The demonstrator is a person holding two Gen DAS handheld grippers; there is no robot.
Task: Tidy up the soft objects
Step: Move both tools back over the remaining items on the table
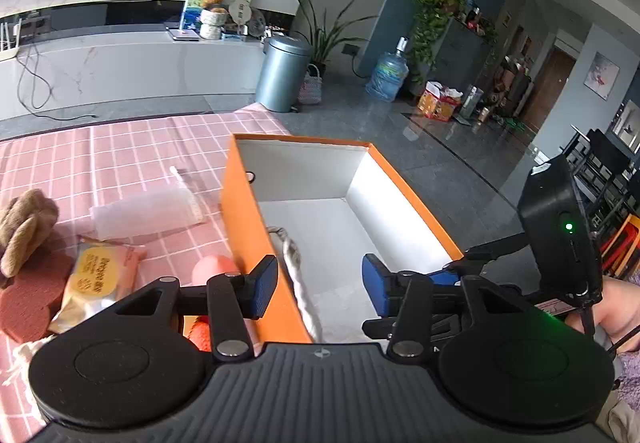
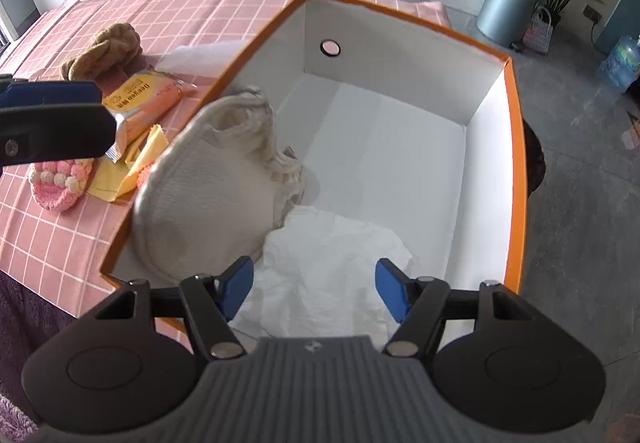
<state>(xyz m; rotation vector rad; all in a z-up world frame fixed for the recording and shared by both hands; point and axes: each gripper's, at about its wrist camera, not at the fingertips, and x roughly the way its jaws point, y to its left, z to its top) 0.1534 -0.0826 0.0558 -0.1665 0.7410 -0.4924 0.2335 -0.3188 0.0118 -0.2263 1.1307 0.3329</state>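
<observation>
An orange box [image 1: 244,227] with a white inside stands on the pink checked tablecloth. A beige knit pouch [image 2: 208,195] hangs over its left wall, and its edge [image 1: 298,283] shows between my left gripper's pads. My left gripper [image 1: 320,289] is open, astride that wall and gripping nothing. A crumpled white cloth [image 2: 320,267] lies on the box floor. My right gripper [image 2: 316,289] hangs open just above it, pads clear of it. Left of the box lie a brown plush [image 2: 108,51], an orange tissue pack [image 2: 144,103], a yellow cloth [image 2: 132,167] and a pink crocheted slipper [image 2: 60,179].
A clear plastic bag [image 1: 144,211] and a reddish felt mat [image 1: 32,295] lie on the cloth. A grey bin [image 1: 282,73] and a water bottle [image 1: 388,77] stand on the floor beyond the table. The box's far half [image 2: 400,147] holds nothing.
</observation>
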